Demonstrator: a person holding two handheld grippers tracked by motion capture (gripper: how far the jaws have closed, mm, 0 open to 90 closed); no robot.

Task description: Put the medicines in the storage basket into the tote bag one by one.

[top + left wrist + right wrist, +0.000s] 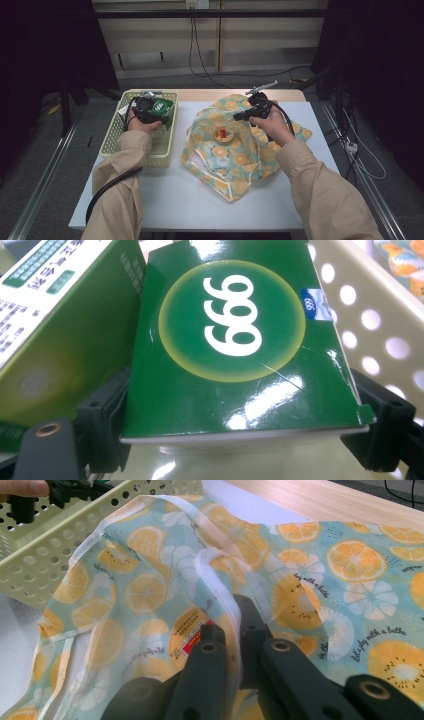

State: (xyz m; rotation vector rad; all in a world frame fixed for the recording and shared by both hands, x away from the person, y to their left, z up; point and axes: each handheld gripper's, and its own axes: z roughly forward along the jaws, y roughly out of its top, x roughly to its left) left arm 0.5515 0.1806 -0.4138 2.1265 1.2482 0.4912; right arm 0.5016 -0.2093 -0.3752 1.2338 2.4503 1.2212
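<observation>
My left gripper [159,113] clamps the glossy green "999" carton [240,347] inside the pale perforated plastic basket [162,150]; beside that basket, my right gripper [234,630] pinches the translucent orange-slice-print bag's white strap [226,592].

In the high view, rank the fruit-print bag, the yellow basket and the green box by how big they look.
1. Fruit-print bag, largest.
2. Yellow basket, clearly smaller.
3. Green box, smallest, held in the left tongs over the basket.

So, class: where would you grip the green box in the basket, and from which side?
Grip the green box across its two narrow side edges near the end nearest the person, coming from their side of the basket. It lies tilted with its broad printed face up, and the left gripper already has its jaws there.
</observation>
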